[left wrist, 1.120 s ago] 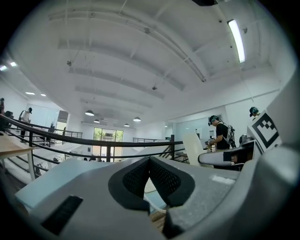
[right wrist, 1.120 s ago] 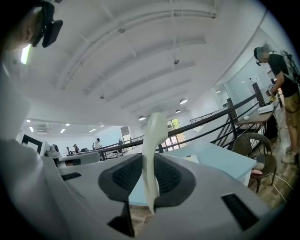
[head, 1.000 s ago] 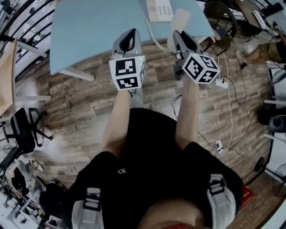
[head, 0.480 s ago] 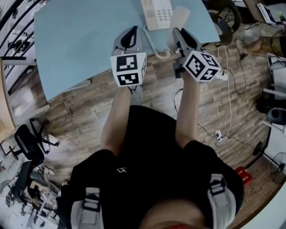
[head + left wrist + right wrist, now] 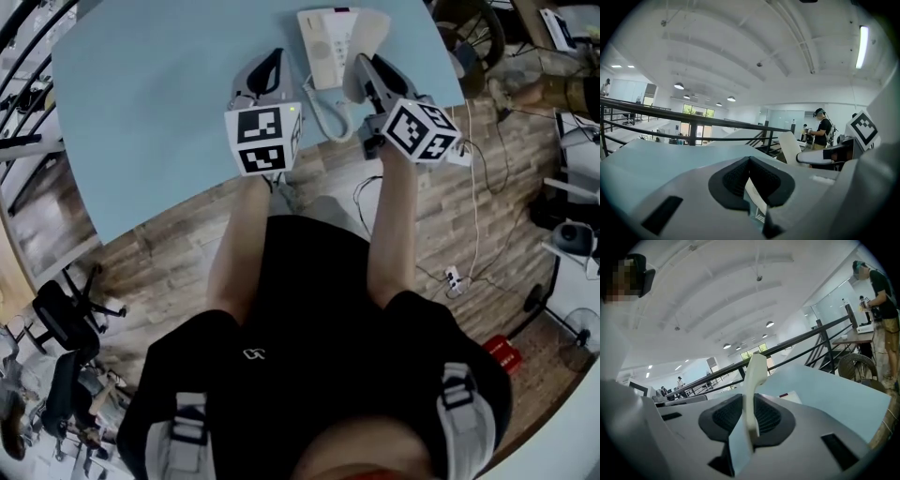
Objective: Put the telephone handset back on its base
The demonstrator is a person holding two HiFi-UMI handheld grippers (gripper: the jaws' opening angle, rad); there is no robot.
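Jaws first: the right gripper (image 5: 748, 404) is clamped on the cream handset (image 5: 755, 373), which sticks up out of the pads. The left gripper (image 5: 750, 160) has its pads closed together with nothing in them; you can just see a sliver of the phone through the gap.

What's changed over the last second is that the blue table (image 5: 150, 112) and the telephone base (image 5: 323, 52) have slid further into the head view, so the person has closed in. The base was half cut off at the top edge and now it's all there. The handset sits right at its right-hand side, up off the table. My guess is the approach is basically done and only the lowering onto the cradle is left.

Both forearms reach straight forward, roughly parallel. The left gripper hangs just left of the base, and the coiled cord (image 5: 330, 120) loops between the two grippers.
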